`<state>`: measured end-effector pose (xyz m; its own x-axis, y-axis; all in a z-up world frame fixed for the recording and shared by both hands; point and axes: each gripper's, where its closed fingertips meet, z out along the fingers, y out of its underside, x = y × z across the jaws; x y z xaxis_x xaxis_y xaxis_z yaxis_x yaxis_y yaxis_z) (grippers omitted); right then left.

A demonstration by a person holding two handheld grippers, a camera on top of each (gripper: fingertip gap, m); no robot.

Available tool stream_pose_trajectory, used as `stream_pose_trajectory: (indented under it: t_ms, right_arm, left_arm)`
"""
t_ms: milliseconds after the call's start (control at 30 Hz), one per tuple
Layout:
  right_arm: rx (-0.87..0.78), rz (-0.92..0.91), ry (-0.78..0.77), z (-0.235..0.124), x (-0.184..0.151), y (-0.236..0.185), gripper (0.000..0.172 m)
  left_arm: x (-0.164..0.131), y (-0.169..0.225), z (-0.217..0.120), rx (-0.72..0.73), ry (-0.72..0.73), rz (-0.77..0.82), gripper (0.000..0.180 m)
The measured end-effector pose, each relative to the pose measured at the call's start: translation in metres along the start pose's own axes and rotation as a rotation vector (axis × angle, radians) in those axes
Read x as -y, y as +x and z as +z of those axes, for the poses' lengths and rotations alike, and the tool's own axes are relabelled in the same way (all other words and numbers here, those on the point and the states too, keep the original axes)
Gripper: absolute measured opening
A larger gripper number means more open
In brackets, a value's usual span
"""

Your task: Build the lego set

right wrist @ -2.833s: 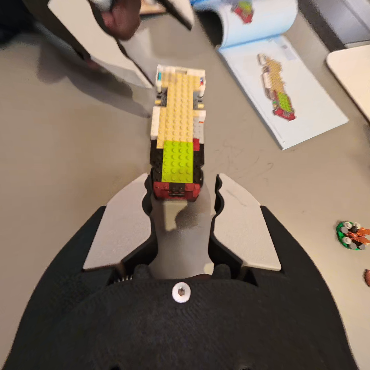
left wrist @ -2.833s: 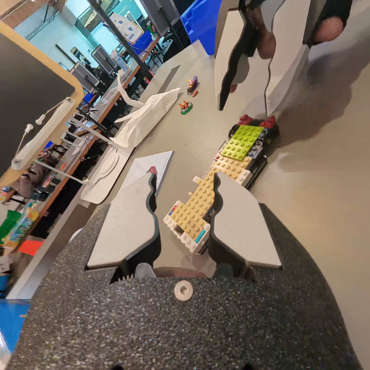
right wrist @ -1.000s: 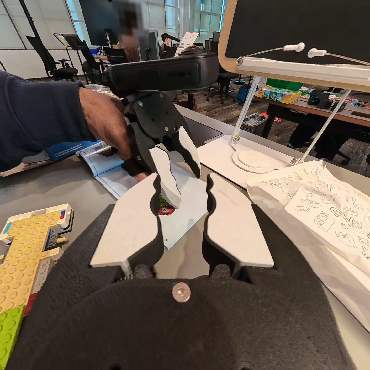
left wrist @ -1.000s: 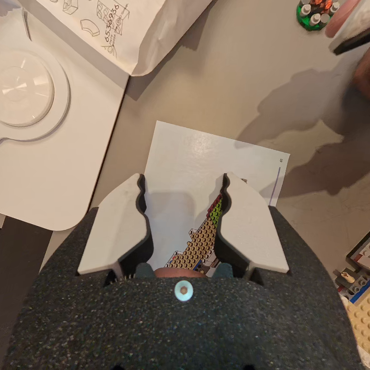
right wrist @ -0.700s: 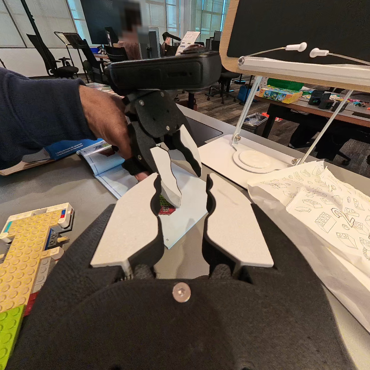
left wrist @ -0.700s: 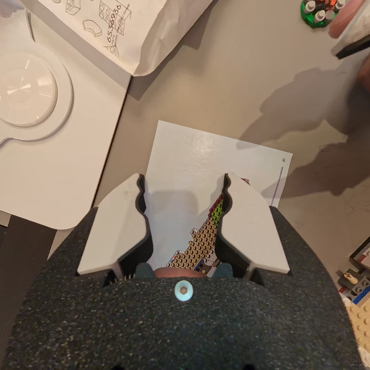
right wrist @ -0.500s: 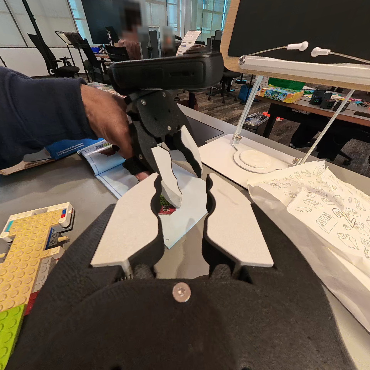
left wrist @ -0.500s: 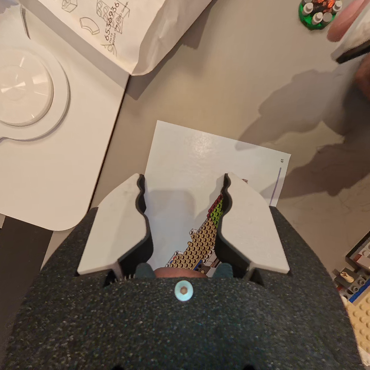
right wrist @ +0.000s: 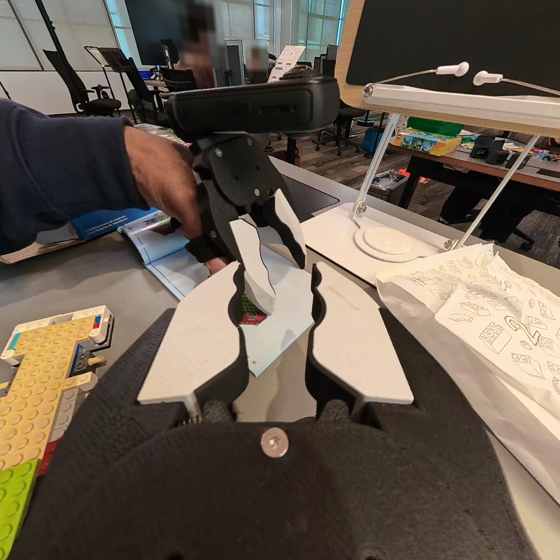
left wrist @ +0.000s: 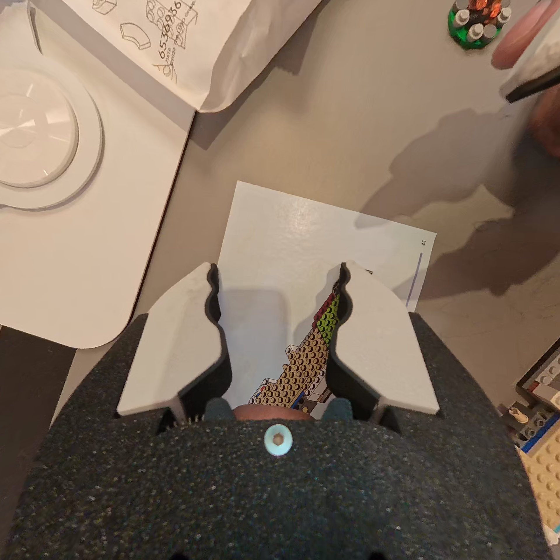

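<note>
Nearest the lens in the left wrist view, the left tongs point(left wrist: 278, 266) stand wide apart with nothing between them, poised over the open instruction booklet point(left wrist: 303, 236) lying on the grey surface point(left wrist: 348, 127). Beyond it, at upper left of the frame, lie a white stand base point(left wrist: 91, 227) and a printed paper bag point(left wrist: 194, 45); a small green round piece point(left wrist: 472, 27) sits at upper right. In the right wrist view, the right tongs point(right wrist: 275, 269) are apart and bare, with the brick model point(right wrist: 36, 378) at lower left.
</note>
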<state>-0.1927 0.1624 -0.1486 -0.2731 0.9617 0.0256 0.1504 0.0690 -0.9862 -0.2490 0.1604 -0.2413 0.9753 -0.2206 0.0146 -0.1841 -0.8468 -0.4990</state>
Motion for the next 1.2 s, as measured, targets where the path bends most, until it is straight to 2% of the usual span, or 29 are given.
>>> stream_pose_trajectory:
  t_ms: [867,1000,1200]
  right_arm:
    - [-0.037,0.029,-0.014,0.000,-0.002,0.007,0.042]
    - [-0.087,0.027,-0.199,0.008,-0.027,0.019,0.043]
    - [0.082,0.121,-0.429,0.023,-0.059,0.006,0.045]
  left_arm:
    - [-0.002,-0.001,-0.010,0.015,-0.002,0.023,0.073]
    - [-0.005,-0.002,-0.015,0.021,-0.001,0.039,0.068]
    - [-0.007,-0.005,-0.022,0.027,0.009,0.054,0.060]
